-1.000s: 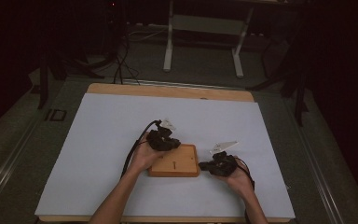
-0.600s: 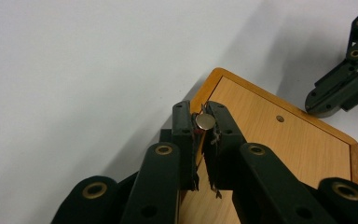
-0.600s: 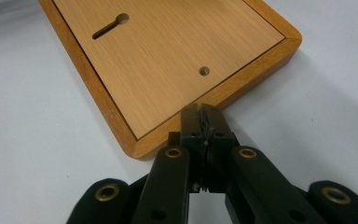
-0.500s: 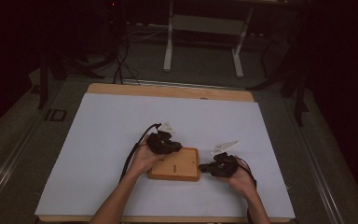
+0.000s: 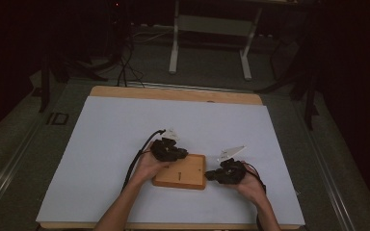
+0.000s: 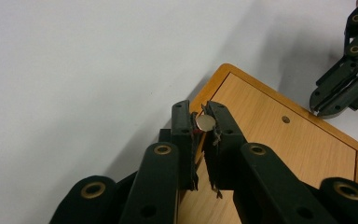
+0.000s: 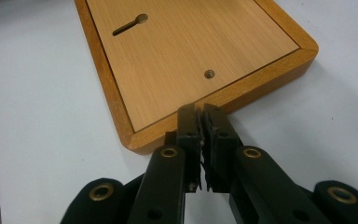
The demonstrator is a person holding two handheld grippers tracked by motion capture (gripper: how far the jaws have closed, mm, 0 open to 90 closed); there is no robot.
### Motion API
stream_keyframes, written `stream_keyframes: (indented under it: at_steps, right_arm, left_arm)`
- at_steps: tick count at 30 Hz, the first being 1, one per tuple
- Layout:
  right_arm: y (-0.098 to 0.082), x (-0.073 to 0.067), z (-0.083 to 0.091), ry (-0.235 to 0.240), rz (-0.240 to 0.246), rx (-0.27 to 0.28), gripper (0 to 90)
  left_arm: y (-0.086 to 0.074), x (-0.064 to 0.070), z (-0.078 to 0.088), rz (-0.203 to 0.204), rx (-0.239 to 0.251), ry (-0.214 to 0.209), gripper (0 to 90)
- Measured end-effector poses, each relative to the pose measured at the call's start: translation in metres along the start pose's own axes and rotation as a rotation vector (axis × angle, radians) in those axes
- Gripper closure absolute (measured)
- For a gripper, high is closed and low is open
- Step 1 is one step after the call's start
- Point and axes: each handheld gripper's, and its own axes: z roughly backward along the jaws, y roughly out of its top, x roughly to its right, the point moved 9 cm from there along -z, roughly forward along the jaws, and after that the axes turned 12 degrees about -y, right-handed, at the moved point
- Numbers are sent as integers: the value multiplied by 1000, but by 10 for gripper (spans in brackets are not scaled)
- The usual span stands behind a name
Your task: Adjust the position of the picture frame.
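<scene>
A flat wooden board (image 5: 192, 178) with a keyhole-shaped slot (image 7: 128, 25) and a small round hole (image 7: 209, 73) lies on the white table. My left gripper (image 5: 180, 155) hovers over the board's (image 6: 279, 140) far left corner. It (image 6: 200, 109) is shut on a small round metal disc (image 6: 205, 122). My right gripper (image 5: 209, 174) is at the board's right edge, and its tips (image 6: 328, 105) also appear in the left gripper view. In its own view the right gripper (image 7: 199, 109) points at the board's (image 7: 191, 42) near rim. Its jaws have just parted a hair, with nothing between them.
The white sheet (image 5: 115, 144) covers a wooden table top (image 5: 173, 92). Bare sheet surrounds the board on all sides. A black cable (image 5: 137, 161) trails from the left gripper. Beyond the table a white metal stand (image 5: 212, 29) rests on the dark floor.
The left gripper has edged slightly toward the board with the disc in its jaws. The right hand has kept its place.
</scene>
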Motion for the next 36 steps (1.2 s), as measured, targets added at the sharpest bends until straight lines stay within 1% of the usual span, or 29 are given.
stream_keyframes:
  at_steps: [4, 10, 11, 12, 13, 17, 19, 24, 32, 34, 36]
  right_arm:
    - [0, 1, 0, -5, -2, 3, 849]
    - [0, 2, 0, -12, -4, 2, 836]
    - [0, 2, 0, -13, -5, 1, 835]
    - [0, 2, -1, -15, -4, 1, 832]
    - [0, 2, -1, -16, -4, 1, 828]
    - [0, 3, -1, -21, -5, 2, 817]
    - [1, 3, -1, -24, -7, 4, 806]
    - [1, 6, -1, -36, -9, 9, 785]
    - [4, 12, 1, -65, -21, 32, 763]
    - [5, 12, 1, -69, -22, 36, 760]
    - [5, 13, 1, -73, -22, 39, 753]
  left_arm:
    - [0, 0, 0, 4, -2, 13, 827]
    - [-2, 0, 1, 26, 3, -5, 810]
    - [-2, 0, 2, 29, 3, -5, 799]
    - [-2, 0, 3, 35, 7, -3, 770]
    - [-3, 0, 4, 43, 10, -10, 742]
    - [-4, 0, 13, 64, 34, -12, 662]
    - [-5, 1, 16, 68, 40, -15, 642]
    - [-9, 4, 22, 74, 52, -6, 596]
    - [-16, 5, 38, 103, 96, 26, 590]
    - [-18, 5, 43, 98, 103, 46, 587]
    - [-21, 4, 48, 88, 106, 76, 587]
